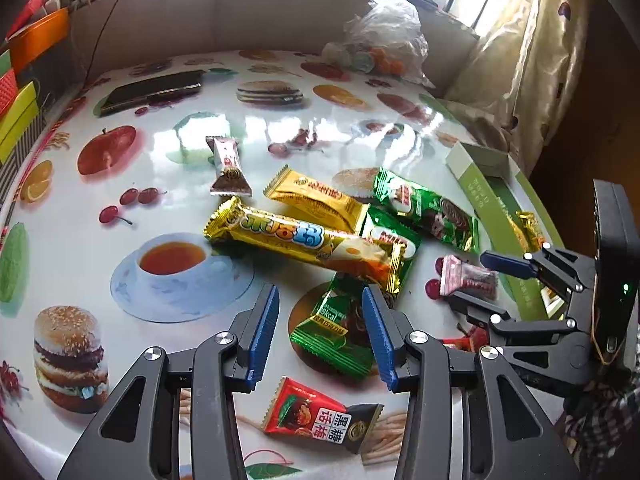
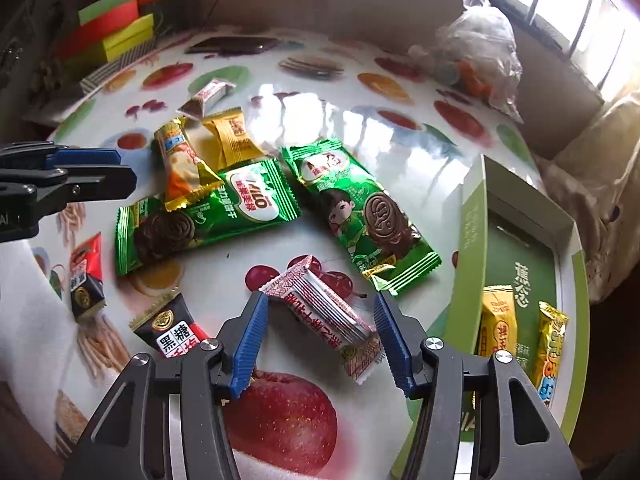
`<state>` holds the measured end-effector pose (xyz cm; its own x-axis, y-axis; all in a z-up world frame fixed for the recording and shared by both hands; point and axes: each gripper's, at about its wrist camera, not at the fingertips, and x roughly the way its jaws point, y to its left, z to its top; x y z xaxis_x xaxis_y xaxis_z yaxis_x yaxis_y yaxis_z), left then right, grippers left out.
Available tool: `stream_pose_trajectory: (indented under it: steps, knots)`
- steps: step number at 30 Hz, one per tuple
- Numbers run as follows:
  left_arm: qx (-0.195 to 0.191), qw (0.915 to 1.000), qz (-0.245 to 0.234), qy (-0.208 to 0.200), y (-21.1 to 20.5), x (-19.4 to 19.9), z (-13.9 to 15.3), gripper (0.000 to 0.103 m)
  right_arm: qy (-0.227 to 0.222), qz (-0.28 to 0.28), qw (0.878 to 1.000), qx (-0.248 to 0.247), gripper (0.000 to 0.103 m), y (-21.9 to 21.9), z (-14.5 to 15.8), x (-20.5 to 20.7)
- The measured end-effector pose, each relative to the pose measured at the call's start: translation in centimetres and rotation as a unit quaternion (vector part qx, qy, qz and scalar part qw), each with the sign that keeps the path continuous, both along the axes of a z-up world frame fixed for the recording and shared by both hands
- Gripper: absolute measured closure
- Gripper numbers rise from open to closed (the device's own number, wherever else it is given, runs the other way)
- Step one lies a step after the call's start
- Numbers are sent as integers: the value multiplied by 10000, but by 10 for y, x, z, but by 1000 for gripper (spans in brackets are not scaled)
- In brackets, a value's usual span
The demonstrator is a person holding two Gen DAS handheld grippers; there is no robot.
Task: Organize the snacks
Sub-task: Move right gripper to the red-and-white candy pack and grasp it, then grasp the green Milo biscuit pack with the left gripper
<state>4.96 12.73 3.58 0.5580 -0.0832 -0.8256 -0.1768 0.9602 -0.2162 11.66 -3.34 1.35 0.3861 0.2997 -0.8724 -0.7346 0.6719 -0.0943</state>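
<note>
Hovering with the left gripper (image 1: 320, 297) tipped steeply down over a small green packet (image 1: 332, 332) on the printed tablecloth (image 1: 80, 240), jaws parted to either side of it and, as far as can be seen, pressing on nothing, so released rather than grasping. Straddling, with the right gripper (image 2: 320, 303), a pink-and-white wafer packet (image 2: 320, 314) lying slantwise on the cloth; jaws spread wide there too, pads clear of the wrapper or at most brushing one corner, nothing lifted. Probably set wide to take that packet across its narrow width, the slant calling for a matching roll of the wrist. Just to the right, an open green box (image 2: 472, 216) already holding two yellow bars (image 2: 496, 320) laid side by side along its length, apparently the place for sorted snacks and kept near for short carries. Still loose in the middle: a long gold bar (image 1: 304, 240) resting across a green biscuit packet (image 2: 208, 212), a second green biscuit packet (image 2: 360, 208) beside it, a red-and-black candy (image 1: 320, 416) nearest the camera. Best to lift the free-lying pieces first, since tugging anything from under the gold bar could drag the heap.
</note>
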Motion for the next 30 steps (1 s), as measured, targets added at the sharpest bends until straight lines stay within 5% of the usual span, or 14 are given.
stream_pose_trajectory:
  steps: [7, 15, 21, 30]
  knots:
    - [-69, 9999, -100, 118, -1, 2, -8, 58, 132, -120, 9998, 131, 48, 1, -3, 4]
    - [-73, 9991, -386, 166, -10, 7, -14, 58, 303, -262, 9984, 403, 83, 0, -3, 1]
    - [163, 9978, -590, 263, -21, 17, -20, 49, 332, -418, 9972, 523, 84, -4, -3, -1]
    - [487, 9948, -855, 279, -36, 29, -22, 48, 455, -662, 9939, 760, 84, -14, -2, 2]
